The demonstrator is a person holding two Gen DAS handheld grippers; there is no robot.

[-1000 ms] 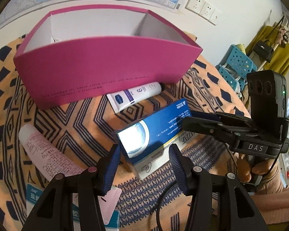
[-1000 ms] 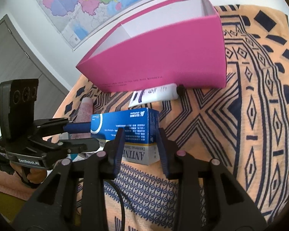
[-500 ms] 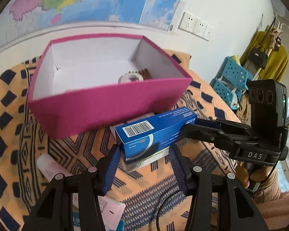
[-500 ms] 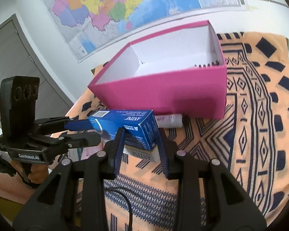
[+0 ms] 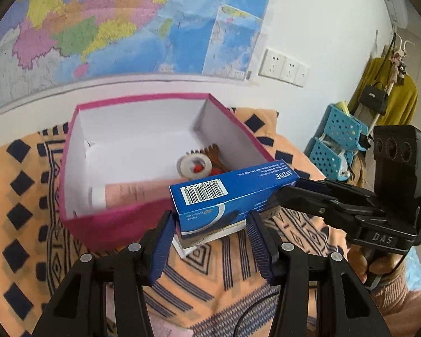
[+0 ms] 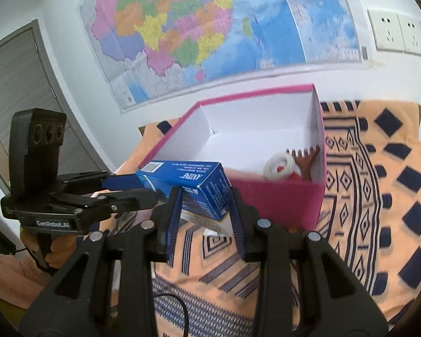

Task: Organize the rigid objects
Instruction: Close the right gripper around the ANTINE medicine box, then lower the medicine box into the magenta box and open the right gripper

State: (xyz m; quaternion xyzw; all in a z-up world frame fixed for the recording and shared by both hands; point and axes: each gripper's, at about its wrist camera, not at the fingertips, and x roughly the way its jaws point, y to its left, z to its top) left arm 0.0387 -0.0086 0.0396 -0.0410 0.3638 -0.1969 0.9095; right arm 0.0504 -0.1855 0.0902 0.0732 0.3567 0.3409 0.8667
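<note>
The long blue cardboard box (image 5: 233, 196) with the barcode on top has gone up since a second ago: it was low on the orange patterned cloth (image 5: 19, 196) then, and now it hangs in the air just in front of the near wall of the big pink cardboard box (image 5: 112, 224), about as high as the rim. Both grippers hold it together. The left gripper (image 5: 210, 238) is closed on one end, and the right gripper (image 6: 206, 213) is closed on the other end, each with its pads pressed on the sides. The box lies flat and long, running from one gripper across to the other, nearly side by side with the near pink wall, with the barcode face up. A white flap or second pack seems to hang under it. Things could go wrong here, I think. If one hand goes faster than the other, the box could twist and slip out. If it stays too low, it could bump the pink rim and push the pink box. Inside, a pink tube (image 5: 134, 193), a white tape roll (image 5: 195, 165) and a brown comb (image 5: 213, 154) already lie, so it could land on them.
</note>
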